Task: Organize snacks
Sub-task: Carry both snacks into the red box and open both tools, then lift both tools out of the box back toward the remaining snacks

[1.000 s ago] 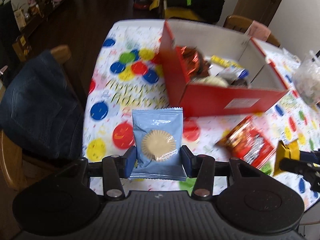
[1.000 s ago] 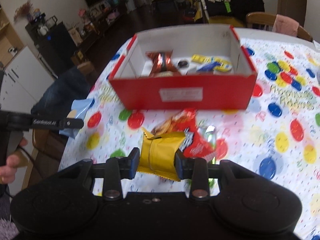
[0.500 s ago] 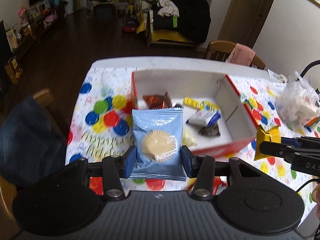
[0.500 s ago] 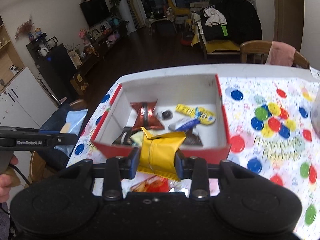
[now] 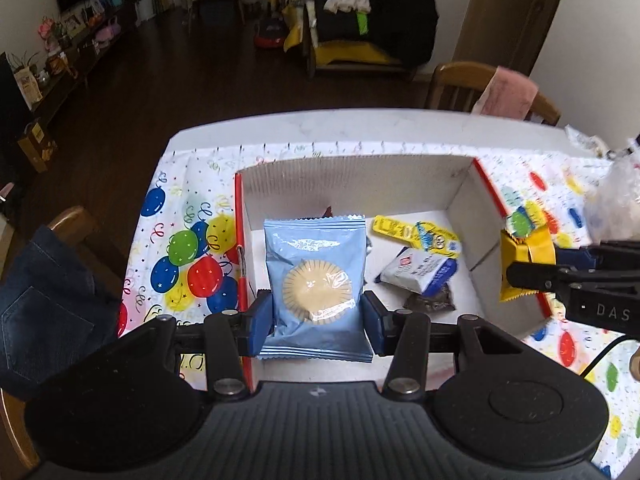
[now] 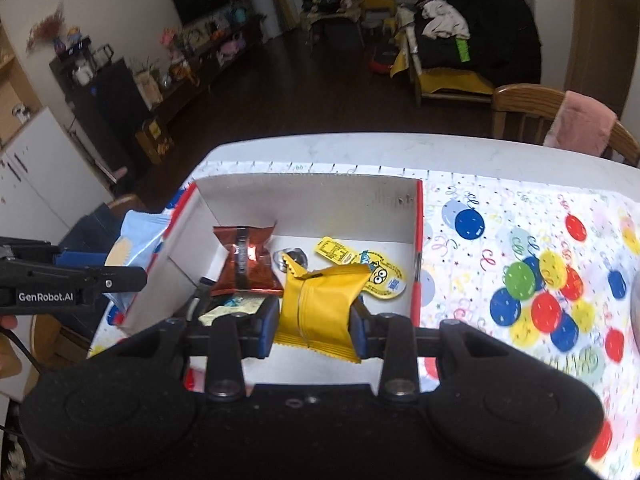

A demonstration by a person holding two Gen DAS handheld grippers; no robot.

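Observation:
My left gripper (image 5: 318, 316) is shut on a light blue cookie packet (image 5: 316, 280), held over the left part of the red cardboard box (image 5: 360, 168). My right gripper (image 6: 316, 322) is shut on a yellow snack packet (image 6: 320, 304), above the same box (image 6: 418, 232). In the left wrist view the right gripper (image 5: 516, 268) and its yellow packet (image 5: 532, 244) show at the box's right wall. Inside lie a red foil packet (image 6: 246, 260), a yellow flat packet (image 5: 416, 232), a white and blue packet (image 5: 420, 270) and a dark wrapped piece (image 5: 430, 302).
The box stands on a table with a balloon-print cloth (image 6: 520, 280). A clear plastic bag (image 5: 616, 204) sits at the right. A wooden chair with a pink cloth (image 5: 504, 84) stands behind the table, and a chair draped with jeans (image 5: 44, 300) is at the left.
Both grippers moved forward and upward from the table in front of the box to above its inside, each still holding its packet. The red packet on the table has dropped out of view.

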